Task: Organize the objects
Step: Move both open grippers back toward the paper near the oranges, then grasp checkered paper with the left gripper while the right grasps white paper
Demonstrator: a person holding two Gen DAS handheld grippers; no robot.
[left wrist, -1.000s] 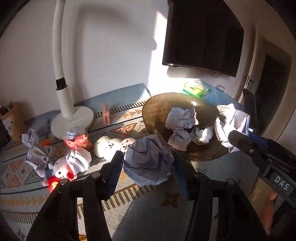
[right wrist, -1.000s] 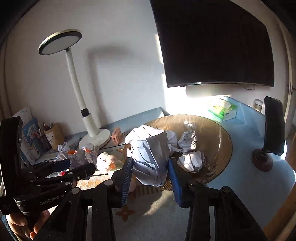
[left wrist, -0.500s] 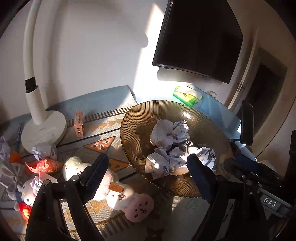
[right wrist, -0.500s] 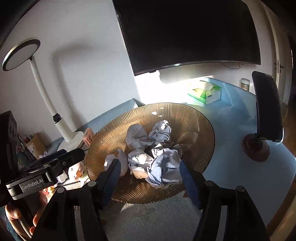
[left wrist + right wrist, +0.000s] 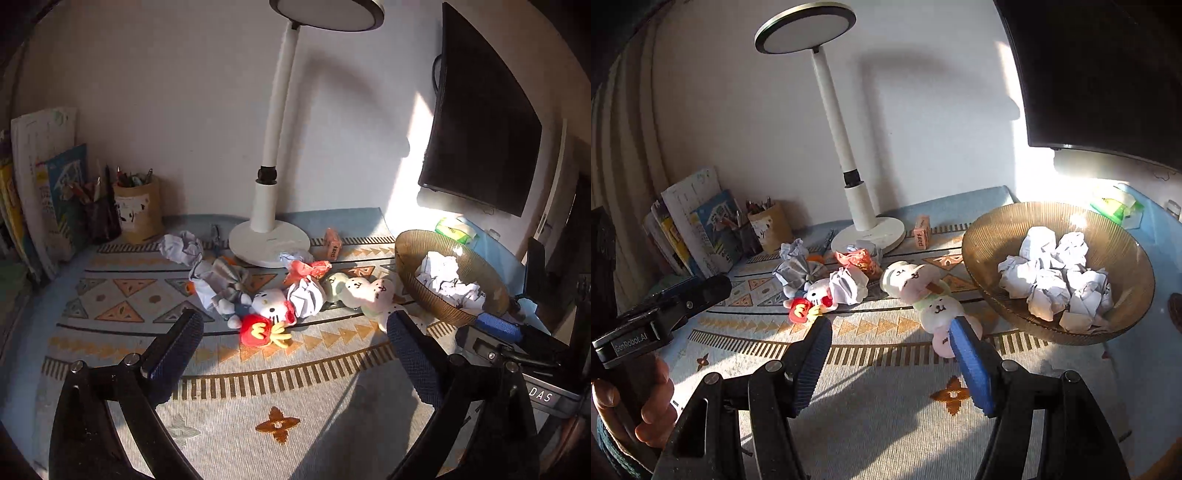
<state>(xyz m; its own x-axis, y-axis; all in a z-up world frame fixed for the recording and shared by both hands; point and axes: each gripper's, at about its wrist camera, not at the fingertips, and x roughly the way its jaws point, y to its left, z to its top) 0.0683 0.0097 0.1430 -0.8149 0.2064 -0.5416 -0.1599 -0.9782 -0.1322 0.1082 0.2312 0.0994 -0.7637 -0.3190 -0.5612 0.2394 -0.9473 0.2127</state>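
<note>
Both crumpled paper balls have left the jaws. Left wrist view: the left gripper (image 5: 291, 332), jaws just opened wide and empty, hangs over the patterned mat (image 5: 258, 402), the white cat plush (image 5: 271, 308) ahead. Right wrist view: the right gripper (image 5: 890, 350), spread and empty, faces the dumpling plush (image 5: 923, 291); the paper balls (image 5: 1052, 280) lie in the brown ribbed bowl (image 5: 982, 254).

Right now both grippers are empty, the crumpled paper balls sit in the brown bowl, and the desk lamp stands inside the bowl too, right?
Not quite. The desk lamp stands on the patterned mat, left of the brown bowl, not inside it; the right wrist view shows this. The rest holds.
</note>
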